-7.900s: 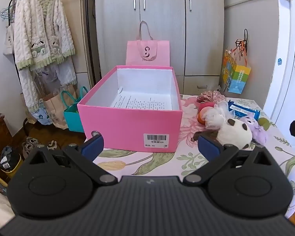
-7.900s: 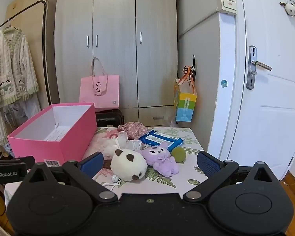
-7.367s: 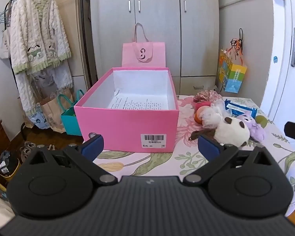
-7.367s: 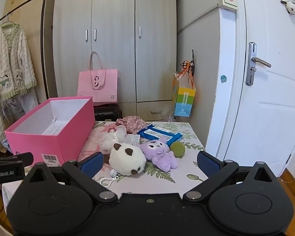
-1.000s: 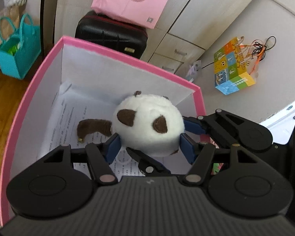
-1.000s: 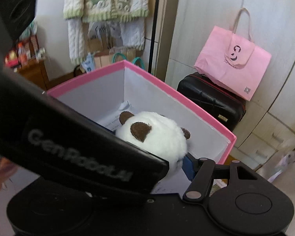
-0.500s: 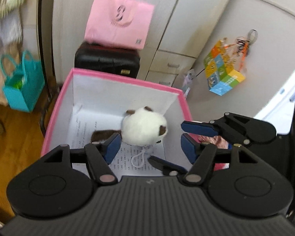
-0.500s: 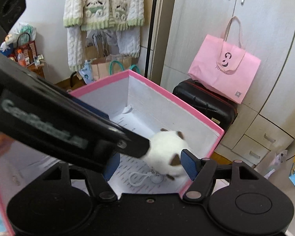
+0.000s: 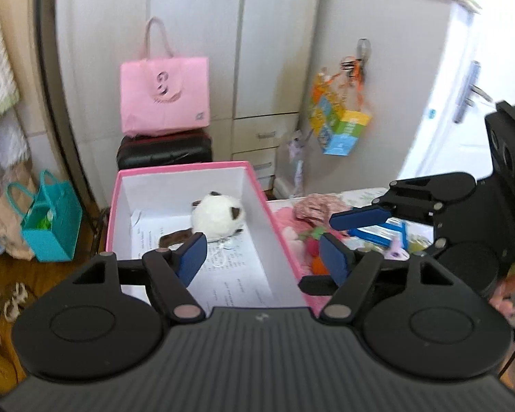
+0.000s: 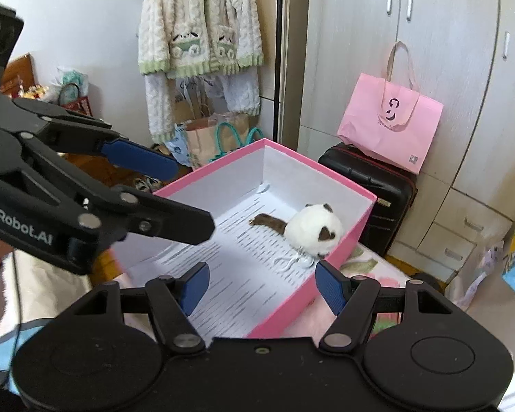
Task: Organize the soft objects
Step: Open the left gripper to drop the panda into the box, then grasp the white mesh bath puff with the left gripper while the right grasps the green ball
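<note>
A white panda plush (image 9: 216, 218) with brown patches lies inside the pink box (image 9: 182, 170), on printed paper, near the far right wall; its cord loop rests in front of it. My left gripper (image 9: 262, 254) hovers above the box's near end, jaws opening, nothing between them. My right gripper (image 10: 262, 285) is open and empty, above the box's near right corner, with the panda plush (image 10: 314, 230) beyond it in the pink box (image 10: 326, 168). More soft toys (image 9: 312, 240) and a floral fabric piece (image 9: 317, 204) lie on the table right of the box.
A blue packet (image 9: 384, 231) lies on the floral tablecloth. Behind the box stand a black suitcase (image 9: 163, 151) with a pink bag (image 9: 164, 96) on it, and a wardrobe. A teal bag (image 9: 49, 230) sits on the floor at left. A hand (image 9: 511, 292) holds the right gripper.
Both grippers held the panda plush inside the box a second ago. They let go, rose and drew back; the plush now lies in the box on its own.
</note>
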